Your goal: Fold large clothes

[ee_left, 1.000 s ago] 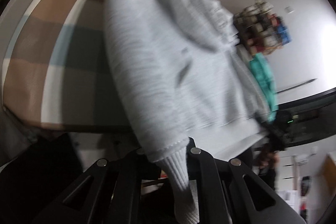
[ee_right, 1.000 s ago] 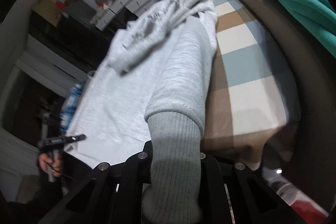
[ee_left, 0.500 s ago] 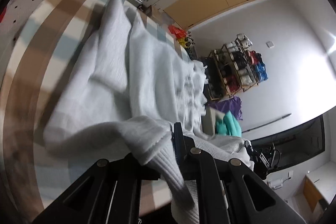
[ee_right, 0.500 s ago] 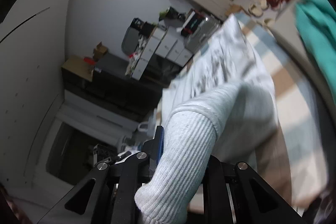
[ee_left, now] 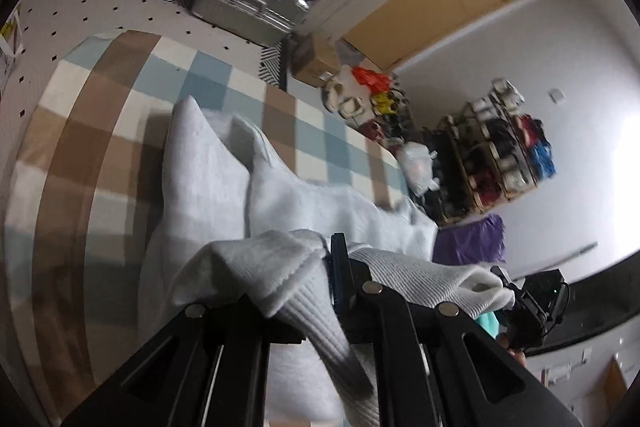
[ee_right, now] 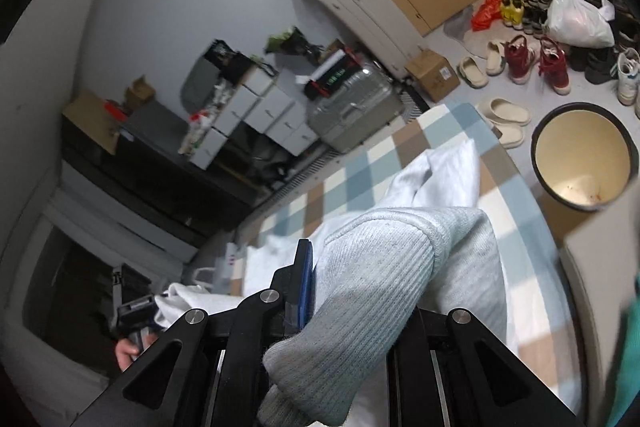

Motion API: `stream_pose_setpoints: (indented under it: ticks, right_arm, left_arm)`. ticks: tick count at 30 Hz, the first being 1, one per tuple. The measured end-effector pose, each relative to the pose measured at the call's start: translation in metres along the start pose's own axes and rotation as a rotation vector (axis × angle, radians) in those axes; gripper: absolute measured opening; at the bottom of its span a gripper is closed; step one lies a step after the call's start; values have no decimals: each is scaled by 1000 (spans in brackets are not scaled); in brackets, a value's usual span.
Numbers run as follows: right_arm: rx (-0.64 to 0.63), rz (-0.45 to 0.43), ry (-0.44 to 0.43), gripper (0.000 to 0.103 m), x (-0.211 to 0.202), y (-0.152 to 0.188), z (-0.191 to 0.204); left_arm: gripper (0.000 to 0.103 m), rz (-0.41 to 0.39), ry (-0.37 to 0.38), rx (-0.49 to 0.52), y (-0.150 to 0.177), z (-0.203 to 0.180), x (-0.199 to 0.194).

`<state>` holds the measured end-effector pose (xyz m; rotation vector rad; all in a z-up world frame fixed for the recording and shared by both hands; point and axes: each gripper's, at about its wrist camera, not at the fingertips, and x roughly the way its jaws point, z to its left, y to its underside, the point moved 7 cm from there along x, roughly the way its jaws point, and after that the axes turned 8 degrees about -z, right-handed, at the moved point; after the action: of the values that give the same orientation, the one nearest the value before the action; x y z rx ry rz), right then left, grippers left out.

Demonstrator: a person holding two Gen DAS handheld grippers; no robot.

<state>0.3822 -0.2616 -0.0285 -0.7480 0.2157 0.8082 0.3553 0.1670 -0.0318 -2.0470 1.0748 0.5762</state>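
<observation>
Left wrist view: the left claw [ee_left: 320, 291] is clamped on a ribbed cuff [ee_left: 316, 315] of the pale grey sweatshirt [ee_left: 304, 203], and the sleeve bunches over the claw's fingers. The rest of the garment lies rumpled on the checked bed cover [ee_left: 100, 131], with two soft peaks standing up near its far end. From the right wrist view, the right claw [ee_right: 360, 311] is pinched on the other cuff [ee_right: 352, 291], the thick ribbed band filling the gap and drooping towards the lens. The other device and the hand holding it show at the lower left there.

By my reckoning the fold is only in its early part. Both sleeves are gripped and raised above the body, but no clean crease shows anywhere, and the body is heaped, not flat. The sleeves have yet to be laid across, and the halving of the body is all to come.

Against the picture a second back, much differs. Then the sweatshirt lay spread long over the bed, sleeves stretched out towards each camera. Now both cameras look out across the room, at the silver suitcase [ee_left: 248, 3] and the shoe rack [ee_left: 496, 147], and the sleeves are drawn in over the body and slack. A cream bin [ee_right: 584, 159] on the floor has come into sight.
</observation>
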Motion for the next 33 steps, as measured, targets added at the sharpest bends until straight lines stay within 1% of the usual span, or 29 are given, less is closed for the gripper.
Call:
stream_pose_setpoints:
  ticks: [3, 4, 6, 8, 10, 11, 14, 15, 16, 17, 18, 19, 20, 21, 22, 23, 24, 26, 28, 29, 30, 31, 32, 33]
  right_arm:
    - [74, 22, 12, 16, 37, -12, -20]
    - [92, 36, 22, 16, 47, -14, -27]
    - [111, 77, 48, 16, 71, -16, -40]
    - [158, 115, 73, 16, 93, -16, -57]
    - [223, 154, 92, 17, 112, -13, -75]
    - [234, 173, 97, 17, 122, -10, -81]
    - [267, 167, 93, 17, 131, -6, -93]
    - [276, 164, 79, 19, 133, -5, -94]
    - [276, 157, 58, 24, 132, -5, -92]
    - [265, 142, 34, 33, 127, -7, -88]
    - [236, 110, 6, 42, 120, -10, -81]
    - [201, 67, -9, 60, 111, -15, -73]
    - [151, 1, -14, 79, 98, -21, -64]
    - [88, -83, -8, 89, 81, -26, -53]
    - [19, -176, -2, 103, 61, -31, -41]
    - [-51, -265, 8, 103, 42, -35, -28]
    - [-111, -325, 27, 103, 29, -36, -19]
    - [-247, -431, 131, 103, 5, -32, 1]
    - [-335, -477, 216, 103, -9, -24, 16]
    - [-359, -489, 282, 103, -13, -21, 20]
    - [-359, -495, 412, 103, -18, -17, 19]
    - [-351, -498, 493, 103, -20, -14, 18]
    - [-357, -504, 559, 103, -23, -10, 19]
    - [-374, -516, 581, 103, -26, -6, 21]
  left_arm:
    - [5, -3, -28, -52, -10, 18, 18]
    - [5, 1, -35, -83, -11, 27, 26]
    - [5, 11, -55, -113, -13, 39, 32]
    - [5, 27, -73, -138, -12, 51, 38]
    - [5, 30, -74, -167, -10, 61, 42]
    - [5, 28, -67, -181, -10, 63, 40]
    - [6, 45, -70, -201, -6, 68, 40]
    - [6, 57, -72, -212, -5, 68, 40]
    - [6, 60, -71, -216, -4, 67, 36]
    - [8, 55, -72, -203, -4, 63, 32]
    - [10, 56, -85, -172, -3, 58, 28]
    - [16, 52, -100, -134, -1, 51, 22]
    - [31, 41, -108, -107, -2, 47, 20]
    - [42, 28, -116, -84, -2, 42, 15]
    - [70, 1, -135, -64, -1, 36, 5]
    - [83, -31, -150, -55, -1, 36, -2]
    - [83, -81, -161, -42, -2, 31, -14]
    - [83, -117, -166, -13, 0, 25, -30]
    - [83, -129, -200, 28, 7, 19, -43]
    - [83, -131, -207, 51, 11, 15, -49]
    - [83, -127, -214, 70, 16, 12, -51]
    - [83, -122, -224, 88, 21, 11, -53]
    - [83, -117, -236, 110, 28, 10, -56]
    - [83, -111, -241, 124, 34, 10, -58]
